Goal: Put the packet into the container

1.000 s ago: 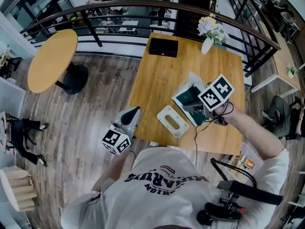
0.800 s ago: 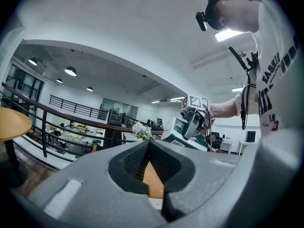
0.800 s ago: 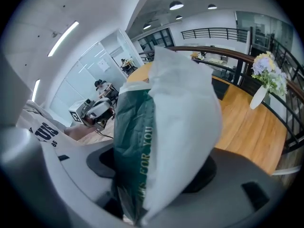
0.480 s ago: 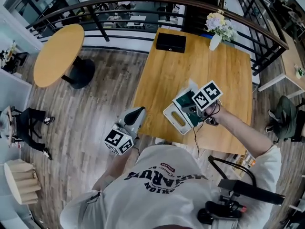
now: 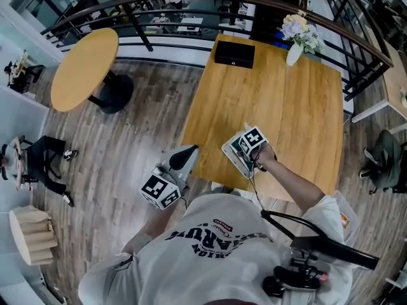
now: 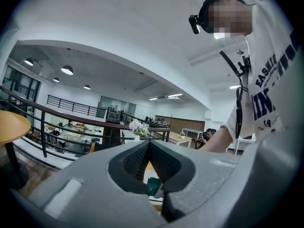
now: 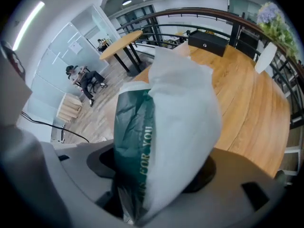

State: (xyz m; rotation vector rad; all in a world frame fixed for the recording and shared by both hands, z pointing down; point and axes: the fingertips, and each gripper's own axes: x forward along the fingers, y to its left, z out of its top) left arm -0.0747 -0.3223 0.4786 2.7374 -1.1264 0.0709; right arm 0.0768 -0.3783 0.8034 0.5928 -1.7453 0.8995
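Observation:
A green and white packet (image 7: 161,127) is pinched in my right gripper (image 5: 248,151), which is shut on it and points steeply down. In the head view the packet (image 5: 239,145) hangs right over the white container (image 5: 234,163), which lies on the wooden table (image 5: 286,100) near its front left corner. Whether the packet touches the container I cannot tell. My left gripper (image 5: 184,152) is held level off the table's left edge, its jaws shut with nothing in them. A bit of the packet (image 6: 153,186) shows beyond the left gripper (image 6: 148,148) in the left gripper view.
A black box (image 5: 234,54) and a white vase of flowers (image 5: 296,51) stand at the table's far end. A round wooden table (image 5: 84,68) stands to the left on the plank floor. A curved railing (image 5: 191,5) runs behind both tables.
My right gripper has come down with the packet, from above the table's middle to just over the white container. The left gripper has stayed where it was.

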